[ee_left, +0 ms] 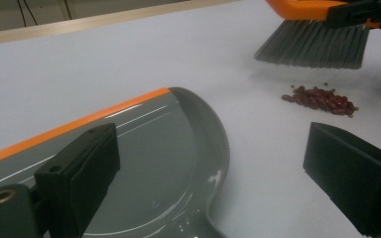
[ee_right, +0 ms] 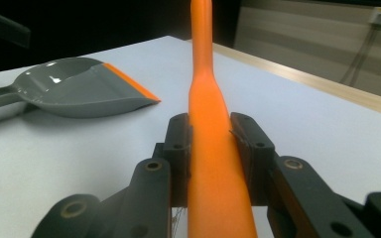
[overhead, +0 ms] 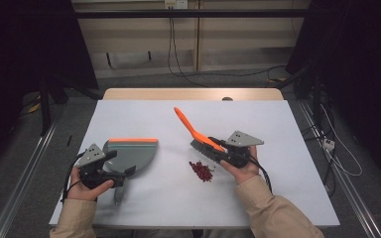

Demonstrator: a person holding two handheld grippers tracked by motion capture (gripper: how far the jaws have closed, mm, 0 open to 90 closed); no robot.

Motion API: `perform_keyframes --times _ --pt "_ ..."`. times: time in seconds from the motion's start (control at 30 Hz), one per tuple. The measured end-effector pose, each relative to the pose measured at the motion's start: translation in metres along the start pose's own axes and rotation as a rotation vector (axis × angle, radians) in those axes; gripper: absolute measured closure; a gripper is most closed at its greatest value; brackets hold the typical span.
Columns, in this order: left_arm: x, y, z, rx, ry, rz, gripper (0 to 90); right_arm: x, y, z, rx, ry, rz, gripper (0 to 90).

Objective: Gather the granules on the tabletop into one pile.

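At nine o'clock on the counter (overhead: 278, 198), the left hand-held gripper (overhead: 110, 164) stands spread over the grey dustpan (overhead: 131, 152), whose handle it partly hides. At centre lies a pile of red beans (overhead: 201, 170), bare counter around it. At three o'clock, the right hand-held gripper (overhead: 217, 153) pinches the orange brush (overhead: 197, 134), its bristles half hidden.

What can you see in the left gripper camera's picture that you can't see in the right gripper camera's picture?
Left gripper view alone: a little pile of red beans, the brush's grey bristles above them, and the left gripper with its jaws wide apart. Right gripper view alone: the right gripper clamped on the brush's orange handle, and the wall behind. Both: the grey dustpan with its orange lip, lying on the white table.
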State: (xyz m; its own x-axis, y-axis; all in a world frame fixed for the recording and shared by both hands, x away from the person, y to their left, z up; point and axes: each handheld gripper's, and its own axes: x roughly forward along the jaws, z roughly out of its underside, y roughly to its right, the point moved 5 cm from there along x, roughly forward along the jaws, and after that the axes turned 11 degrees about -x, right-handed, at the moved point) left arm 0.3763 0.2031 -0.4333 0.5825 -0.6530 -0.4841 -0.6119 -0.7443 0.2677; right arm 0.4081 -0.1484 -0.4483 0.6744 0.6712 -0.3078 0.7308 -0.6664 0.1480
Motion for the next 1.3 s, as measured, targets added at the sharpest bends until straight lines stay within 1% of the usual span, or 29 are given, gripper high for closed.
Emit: perform_keyframes --times 0.03,0.07,0.1,0.17,0.2,0.23,0.3,0.33,0.37,0.4,0.43,0.5,0.63,0.7,0.77,0.83,0.93,1.07,1.1,1.17,1.27,1.3 --pt "0.000 0.000 0.001 -0.006 -0.001 -0.003 7.4 0.003 0.001 0.002 -0.017 0.001 -0.020 71.5" --pt "-0.001 -0.001 0.002 -0.003 -0.001 -0.003 7.4 0.006 0.000 0.004 -0.028 -0.010 -0.033 71.5" --pt "-0.001 -0.001 0.002 -0.004 -0.002 -0.005 7.4 0.010 -0.001 0.006 -0.035 -0.012 -0.056 71.5" --pt "-0.003 -0.002 0.003 -0.006 -0.002 -0.010 7.4 0.012 -0.005 0.009 -0.052 -0.031 -0.089 71.5" --pt "-0.003 -0.002 0.004 -0.010 0.001 -0.009 7.4 0.012 -0.007 0.010 -0.064 -0.033 -0.107 71.5" --pt "-0.004 -0.002 0.004 -0.006 -0.006 -0.011 7.4 0.010 -0.010 0.010 -0.068 -0.033 -0.130 71.5" --pt "-0.004 -0.002 0.006 -0.006 -0.011 -0.015 7.4 0.007 -0.014 0.008 -0.093 -0.044 -0.138 71.5" --pt "-0.004 -0.002 0.007 -0.006 -0.010 -0.015 7.4 0.005 -0.016 0.008 -0.092 -0.041 -0.153 71.5" --pt "-0.005 -0.001 0.007 -0.010 -0.016 -0.017 7.4 0.003 -0.017 0.008 -0.093 -0.041 -0.154 71.5" --pt "-0.005 -0.001 0.008 -0.010 -0.018 -0.018 7.4 0.002 -0.017 0.007 -0.098 -0.035 -0.148 71.5" --pt "-0.005 0.000 0.009 -0.008 -0.017 -0.017 7.4 0.000 -0.017 0.007 -0.094 -0.024 -0.148 71.5" --pt "-0.007 0.001 0.010 -0.007 -0.021 -0.025 7.4 -0.004 -0.014 0.006 -0.081 -0.007 -0.124 71.4" --pt "-0.007 0.005 0.014 0.003 -0.036 -0.025 7.4 -0.014 -0.006 0.003 -0.046 0.029 -0.089 71.5" --pt "-0.008 0.006 0.015 0.007 -0.041 -0.025 7.4 -0.021 -0.004 0.003 -0.044 0.029 -0.076 71.5" --pt "-0.008 0.006 0.016 0.003 -0.037 -0.023 7.4 -0.026 -0.002 0.004 -0.024 0.038 -0.076 71.5" --pt "-0.009 0.007 0.017 0.001 -0.038 -0.025 7.4 -0.032 0.000 0.006 -0.020 0.039 -0.071 71.5" --pt "-0.012 0.007 0.019 0.000 -0.041 -0.031 7.8 -0.040 0.004 0.009 -0.004 0.031 -0.053 71.4" --pt "-0.013 0.008 0.024 -0.007 -0.054 -0.040 7.9 -0.050 0.012 0.014 0.039 0.020 -0.022 71.5" --pt "-0.013 0.008 0.025 0.001 -0.056 -0.042 7.9 -0.052 0.013 0.016 0.054 0.012 -0.011 71.4" --pt "-0.013 0.008 0.026 -0.003 -0.059 -0.041 8.0 -0.056 0.017 0.019 0.072 -0.009 0.013 71.5" --pt "-0.015 0.008 0.026 -0.004 -0.056 -0.042 8.0 -0.062 0.023 0.024 0.079 -0.044 0.059 71.4" --pt "-0.015 0.008 0.026 -0.007 -0.052 -0.043 8.0 -0.063 0.026 0.026 0.088 -0.045 0.061 71.4"
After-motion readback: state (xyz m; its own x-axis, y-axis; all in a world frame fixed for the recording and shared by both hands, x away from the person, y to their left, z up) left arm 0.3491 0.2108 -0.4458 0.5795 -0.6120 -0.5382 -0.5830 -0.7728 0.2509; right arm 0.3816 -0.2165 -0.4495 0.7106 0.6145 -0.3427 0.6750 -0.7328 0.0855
